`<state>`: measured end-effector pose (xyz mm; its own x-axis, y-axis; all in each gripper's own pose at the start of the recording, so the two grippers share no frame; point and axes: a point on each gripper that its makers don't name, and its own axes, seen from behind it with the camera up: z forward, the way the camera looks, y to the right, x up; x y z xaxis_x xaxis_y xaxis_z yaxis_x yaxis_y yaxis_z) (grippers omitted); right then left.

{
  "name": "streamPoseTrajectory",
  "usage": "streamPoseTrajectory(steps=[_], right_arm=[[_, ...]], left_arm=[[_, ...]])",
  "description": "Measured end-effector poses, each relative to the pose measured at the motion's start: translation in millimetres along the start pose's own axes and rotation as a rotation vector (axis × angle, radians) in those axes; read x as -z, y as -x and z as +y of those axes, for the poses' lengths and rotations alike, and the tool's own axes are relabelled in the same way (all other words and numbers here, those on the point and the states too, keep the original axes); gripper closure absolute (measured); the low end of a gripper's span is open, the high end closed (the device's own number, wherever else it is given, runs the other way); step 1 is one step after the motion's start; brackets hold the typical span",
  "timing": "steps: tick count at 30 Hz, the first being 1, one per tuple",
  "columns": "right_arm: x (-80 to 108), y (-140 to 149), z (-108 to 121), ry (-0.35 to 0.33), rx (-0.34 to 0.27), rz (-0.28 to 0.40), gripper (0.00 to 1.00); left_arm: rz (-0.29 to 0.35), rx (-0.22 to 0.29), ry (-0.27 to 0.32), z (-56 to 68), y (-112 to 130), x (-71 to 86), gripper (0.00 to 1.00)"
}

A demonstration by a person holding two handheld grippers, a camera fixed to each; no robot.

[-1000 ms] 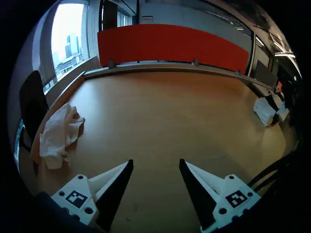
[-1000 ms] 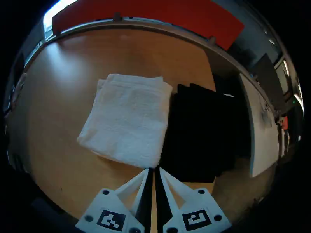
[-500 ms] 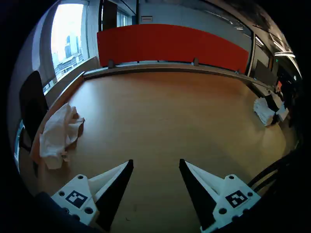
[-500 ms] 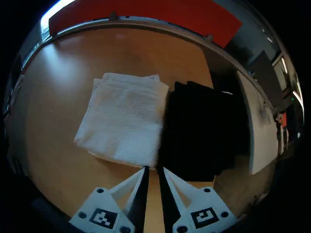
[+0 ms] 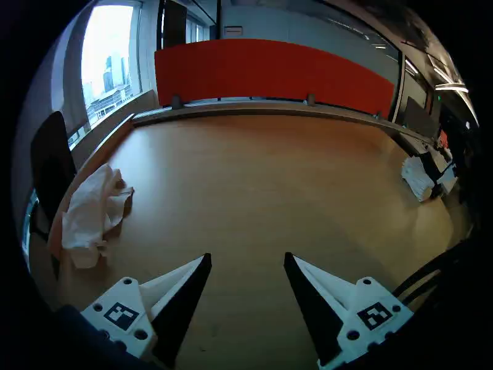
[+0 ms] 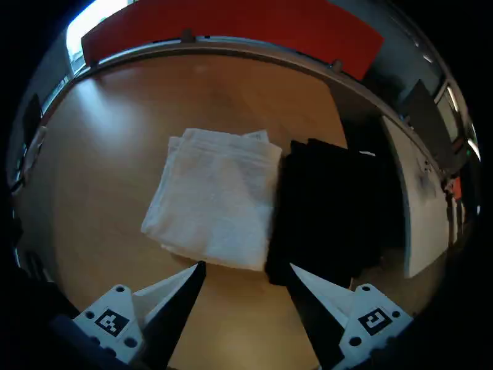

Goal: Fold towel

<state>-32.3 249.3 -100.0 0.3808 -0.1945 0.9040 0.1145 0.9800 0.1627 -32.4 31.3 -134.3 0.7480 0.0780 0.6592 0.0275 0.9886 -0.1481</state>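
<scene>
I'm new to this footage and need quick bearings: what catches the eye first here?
A folded white towel lies on the wooden table ahead of the right gripper, fingers open, a black stack beside it. In the left gripper view, a crumpled white cloth sits at the table's left edge.

The left gripper (image 5: 246, 256) has two white fingers (image 5: 165, 286) shaped as long wedges that taper to sharp tips, each with a black inner face. Each finger widens into a white block bearing a square black-and-white marker (image 5: 120, 314). Small round holes, probably screw holes, ring that marker. Just beside the marker on the opposite finger, dark cables (image 5: 426, 271) curve past in a thin bundle. The right gripper (image 6: 246, 265) is built alike, with white wedge fingers (image 6: 154, 295) and black inner faces. A square marker (image 6: 111, 322) sits on each block, with round holes around it.
</scene>
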Motion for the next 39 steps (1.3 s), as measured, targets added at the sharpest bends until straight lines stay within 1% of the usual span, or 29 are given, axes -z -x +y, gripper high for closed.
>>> streamPoseTrajectory(steps=[8,12,15,21,26,30,39], right_arm=[[5.6,-12.6,-14.3,-0.024,-0.035,0.060,0.03],[9.0,-20.5,-20.7,-0.030,-0.074,0.109,0.03],[11.7,-28.0,-23.6,-0.028,-0.114,0.154,0.03],[21.3,-44.1,-32.2,-0.028,-0.186,0.260,0.03],[29.6,-57.5,-37.6,-0.009,-0.209,0.347,0.03],[35.7,-71.1,-38.5,0.014,-0.227,0.421,0.03],[61.5,-106.8,-42.9,0.040,-0.276,0.629,0.03]], left_arm=[[0.006,0.002,0.000,-1.0,-0.6,1.6,0.13],[0.008,0.006,0.001,-1.1,-0.2,1.8,0.13],[0.010,0.006,0.003,-0.8,-0.5,2.1,0.13],[0.016,0.007,0.006,0.4,-2.6,3.2,0.13],[0.021,0.015,0.010,1.1,-5.6,3.5,0.13],[0.027,0.012,0.015,2.7,-9.4,2.7,0.13],[0.041,0.005,0.021,6.9,-18.8,-0.1,0.13]])
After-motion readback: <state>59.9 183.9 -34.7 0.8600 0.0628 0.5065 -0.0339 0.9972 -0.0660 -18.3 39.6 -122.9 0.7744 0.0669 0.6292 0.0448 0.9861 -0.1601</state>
